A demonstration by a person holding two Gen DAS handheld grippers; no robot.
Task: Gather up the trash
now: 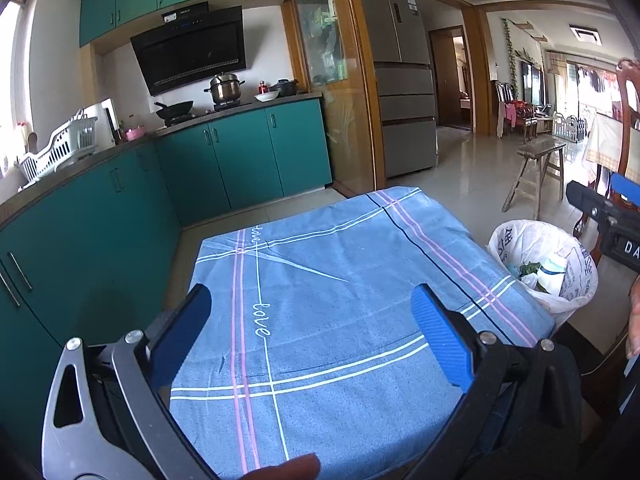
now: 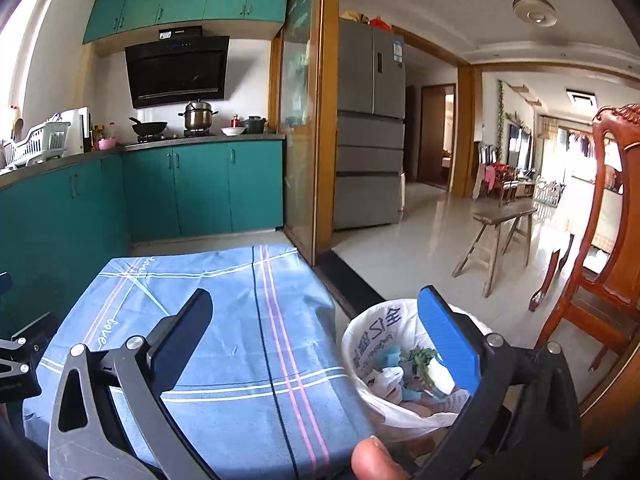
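Note:
A trash bin (image 1: 560, 292) lined with a white printed bag stands on the floor at the table's right edge. It holds white plastic, blue scraps and green leaves (image 2: 416, 364). The table is covered by a blue cloth (image 1: 320, 320) with pink and white stripes, and I see no trash on it. My left gripper (image 1: 312, 300) is open and empty above the cloth. My right gripper (image 2: 316, 308) is open and empty, its left finger over the cloth's right part and its right finger over the bin (image 2: 384, 324). The right gripper also shows in the left wrist view (image 1: 600, 200) at the right edge.
Teal kitchen cabinets (image 1: 240, 160) run along the left and back. A grey fridge (image 1: 404, 92) stands behind a glass partition. A wooden stool (image 2: 500, 232) stands on the tiled floor. A wooden chair (image 2: 608, 240) stands right of the bin.

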